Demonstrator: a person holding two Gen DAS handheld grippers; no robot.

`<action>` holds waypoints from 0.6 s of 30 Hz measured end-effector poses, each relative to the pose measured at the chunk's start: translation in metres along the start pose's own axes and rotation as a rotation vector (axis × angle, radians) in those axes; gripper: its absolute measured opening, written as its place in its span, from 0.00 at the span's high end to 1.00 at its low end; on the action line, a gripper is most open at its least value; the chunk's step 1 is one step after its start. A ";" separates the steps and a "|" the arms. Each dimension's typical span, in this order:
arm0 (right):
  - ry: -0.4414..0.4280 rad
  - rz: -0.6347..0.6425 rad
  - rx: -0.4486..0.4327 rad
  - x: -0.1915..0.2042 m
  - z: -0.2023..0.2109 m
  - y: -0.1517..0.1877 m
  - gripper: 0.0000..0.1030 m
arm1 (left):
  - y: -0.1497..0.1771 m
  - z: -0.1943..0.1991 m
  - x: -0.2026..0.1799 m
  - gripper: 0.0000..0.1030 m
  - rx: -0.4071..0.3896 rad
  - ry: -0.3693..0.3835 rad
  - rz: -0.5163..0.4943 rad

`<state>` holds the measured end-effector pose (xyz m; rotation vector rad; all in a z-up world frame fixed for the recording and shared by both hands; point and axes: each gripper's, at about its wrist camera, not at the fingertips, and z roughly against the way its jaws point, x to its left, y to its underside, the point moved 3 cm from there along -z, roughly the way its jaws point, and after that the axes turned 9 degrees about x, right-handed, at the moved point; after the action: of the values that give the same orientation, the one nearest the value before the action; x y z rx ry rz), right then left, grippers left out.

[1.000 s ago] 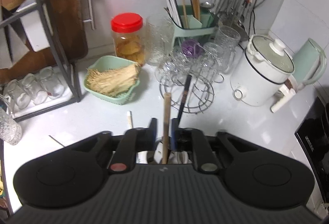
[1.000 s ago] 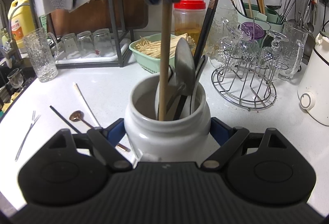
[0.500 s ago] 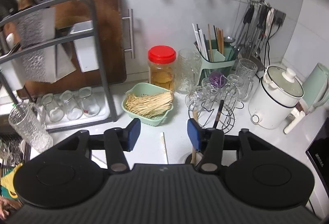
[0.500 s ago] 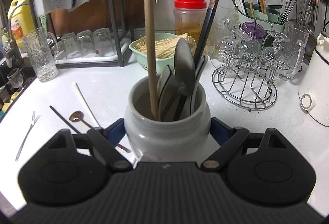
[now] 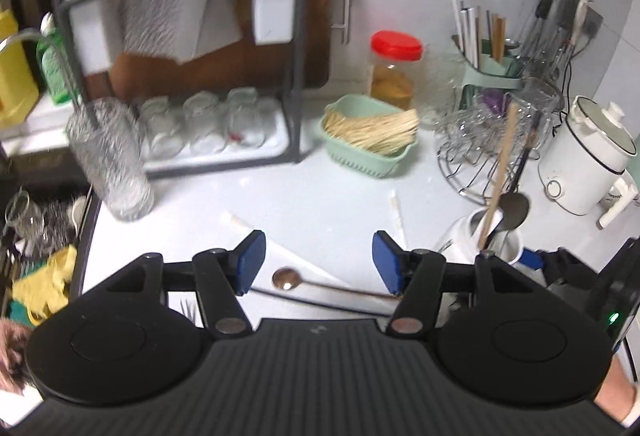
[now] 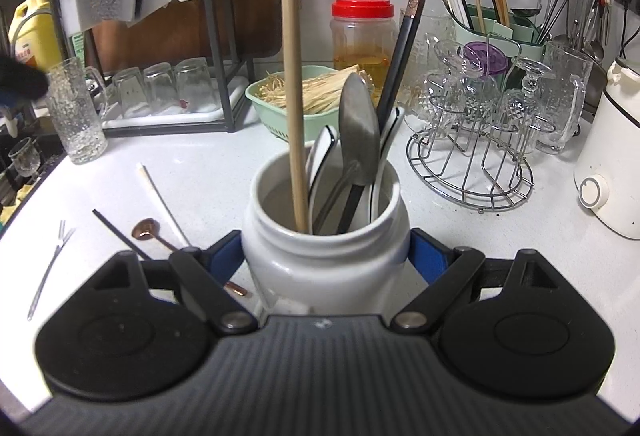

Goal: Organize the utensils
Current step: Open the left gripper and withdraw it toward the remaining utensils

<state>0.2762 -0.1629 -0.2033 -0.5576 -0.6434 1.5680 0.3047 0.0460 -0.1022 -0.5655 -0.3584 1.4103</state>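
- Left gripper [image 5: 318,263]: blue pads spread wide, jaws just been opening, nothing between them; hovering over bare white countertop [image 5: 320,196].
- Under and ahead of that gap: copper-coloured spoon [image 5: 285,279] flat on the counter, bowl toward the left pad, handle running right.
- Black chopstick [image 6: 120,234] and white chopstick [image 6: 160,196] lying loose on the counter beside the spoon; small two-pronged fork [image 6: 50,260] further left, apart from them.
- Right gripper [image 6: 326,256]: narrow-set, both blue pads pressed against the sides of a white ceramic jar [image 6: 324,268], jar upright on the counter.
- Inside the jar: wooden chopstick [image 6: 294,76] standing near-vertical at the left of the mouth; steel spoon [image 6: 358,140] bowl-up in the middle; black chopstick with a copper band [image 6: 404,44] leaning right; white black-edged spoons [image 6: 322,160] tucked around them.
- Same jar seen from the left wrist at lower right, just beyond the right-hand pad, wooden stick poking up out of it.
- Background, behind the jar: green basket [image 6: 280,116] of pale thin sticks, red-lidded jar [image 6: 362,32], wire rack of upturned glasses [image 6: 472,140], green utensil caddy [image 6: 500,24] with more chopsticks, white cooker [image 6: 612,164] at far right.
- Left side: dark dish rack [image 5: 180,76] with upturned glasses, tall textured glass [image 5: 110,160] in front of it.
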 end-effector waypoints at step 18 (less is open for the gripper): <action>0.028 -0.024 0.009 0.003 0.000 -0.002 0.13 | 0.054 -0.069 0.134 0.37 0.172 -0.031 0.250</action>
<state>0.2773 -0.1595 -0.2023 -0.5627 -0.6195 1.5376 0.3171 0.1709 -0.2017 -0.4593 -0.1926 1.6736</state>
